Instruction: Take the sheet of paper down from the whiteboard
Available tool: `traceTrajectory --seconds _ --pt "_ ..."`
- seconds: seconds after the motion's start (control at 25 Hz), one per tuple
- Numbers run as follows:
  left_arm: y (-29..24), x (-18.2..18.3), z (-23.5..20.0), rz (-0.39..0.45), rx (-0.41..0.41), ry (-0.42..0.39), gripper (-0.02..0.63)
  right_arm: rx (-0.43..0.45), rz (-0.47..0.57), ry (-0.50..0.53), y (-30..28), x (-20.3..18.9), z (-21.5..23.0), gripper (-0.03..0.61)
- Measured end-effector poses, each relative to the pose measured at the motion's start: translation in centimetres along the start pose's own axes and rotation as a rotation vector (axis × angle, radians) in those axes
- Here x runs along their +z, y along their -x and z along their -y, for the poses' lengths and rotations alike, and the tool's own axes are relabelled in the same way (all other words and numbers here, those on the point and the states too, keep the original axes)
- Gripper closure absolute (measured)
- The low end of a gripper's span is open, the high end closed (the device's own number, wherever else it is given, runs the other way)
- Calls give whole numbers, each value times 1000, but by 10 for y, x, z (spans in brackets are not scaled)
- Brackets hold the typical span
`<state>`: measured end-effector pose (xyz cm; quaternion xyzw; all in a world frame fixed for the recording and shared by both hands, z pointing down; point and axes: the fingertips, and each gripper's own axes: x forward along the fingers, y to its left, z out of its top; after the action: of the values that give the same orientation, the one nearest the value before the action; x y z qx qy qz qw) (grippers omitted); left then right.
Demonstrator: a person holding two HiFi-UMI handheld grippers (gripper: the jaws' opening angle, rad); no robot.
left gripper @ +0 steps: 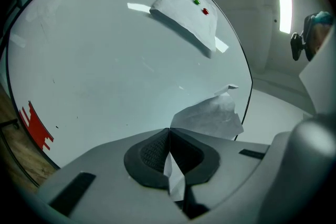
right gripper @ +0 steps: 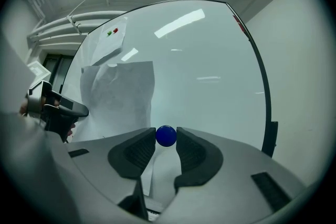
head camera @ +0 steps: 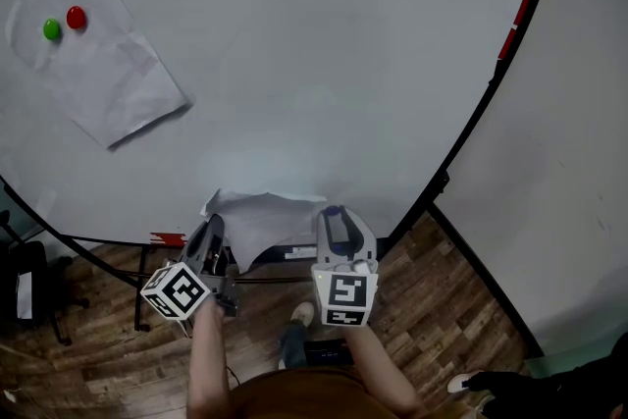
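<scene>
A crumpled white sheet (head camera: 257, 221) hangs free in front of the whiteboard's (head camera: 324, 64) lower edge. My left gripper (head camera: 214, 229) is shut on its corner, and in the left gripper view the paper (left gripper: 210, 115) runs out from between the closed jaws (left gripper: 169, 134). Just to the right, my right gripper (head camera: 334, 216) is shut on a small blue magnet (right gripper: 166, 136), held at its jaw tips. A second sheet (head camera: 93, 54) stays on the board at the upper left, pinned by a green magnet (head camera: 51, 29) and a red magnet (head camera: 76, 17).
Red markers (head camera: 515, 25) sit on the board's right frame, and a red item (head camera: 167, 238) on its lower ledge. A wall (head camera: 579, 162) stands close on the right. Below are the wooden floor (head camera: 442, 329), the board's stand and a black chair (head camera: 25, 289).
</scene>
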<state>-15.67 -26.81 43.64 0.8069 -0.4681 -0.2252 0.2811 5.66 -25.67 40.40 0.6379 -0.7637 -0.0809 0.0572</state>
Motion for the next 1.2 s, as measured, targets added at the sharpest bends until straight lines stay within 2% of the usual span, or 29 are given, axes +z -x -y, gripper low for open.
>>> traceTrajectory --seconds 0.32,1.2 --pt "12 9 -6 12 9 20 591 -10 -4 -7 2 -1 -1 442" --pt "20 6 -1 8 16 37 591 -13 -6 -21 9 -2 4 442"
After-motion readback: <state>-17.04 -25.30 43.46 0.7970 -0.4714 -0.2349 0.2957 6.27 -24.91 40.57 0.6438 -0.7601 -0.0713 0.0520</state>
